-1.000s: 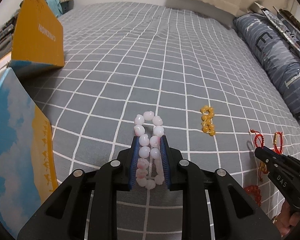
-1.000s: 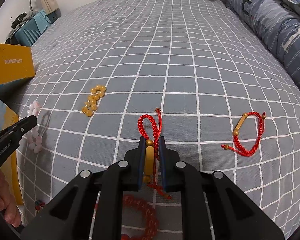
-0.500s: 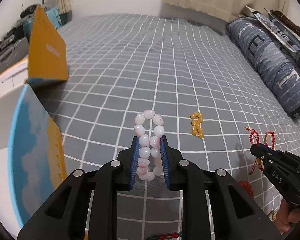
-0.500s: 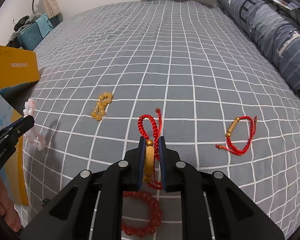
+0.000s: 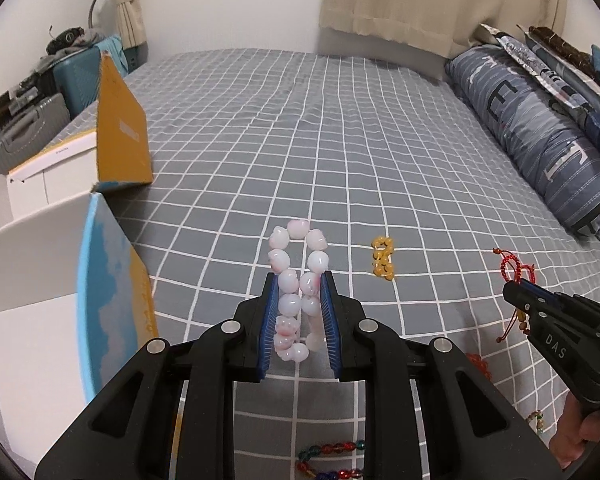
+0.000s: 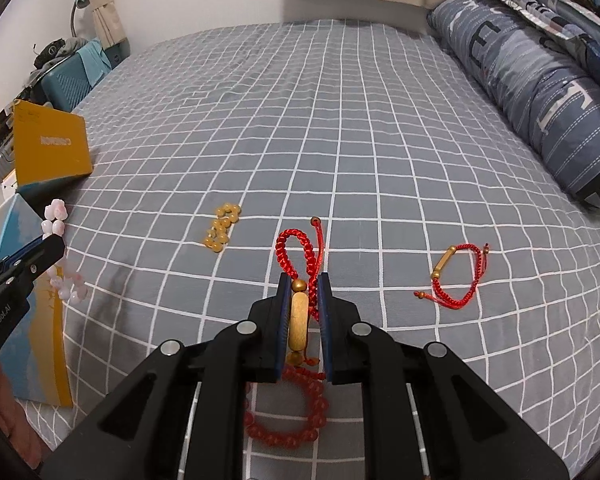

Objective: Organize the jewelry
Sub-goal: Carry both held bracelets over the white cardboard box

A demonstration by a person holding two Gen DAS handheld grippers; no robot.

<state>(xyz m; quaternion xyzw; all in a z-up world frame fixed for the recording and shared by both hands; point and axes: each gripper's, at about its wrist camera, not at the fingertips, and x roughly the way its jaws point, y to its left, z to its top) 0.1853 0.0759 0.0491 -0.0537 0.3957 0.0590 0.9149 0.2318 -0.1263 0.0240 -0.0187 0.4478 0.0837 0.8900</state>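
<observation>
just left of the left gripper, which pinched the pink bead bracelet, stood the open box; the right gripper, farther off, clamped a red cord bracelet.

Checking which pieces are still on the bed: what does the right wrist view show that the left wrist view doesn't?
Right wrist only: a second red cord bracelet lying to the right, and the whole red bead bracelet under the jaws.
Left wrist only: a multicoloured bead strand at the bottom edge.
Both: the yellow bead bracelet, the pink bead bracelet in the left gripper, the red cord bracelet in the right gripper.
</observation>
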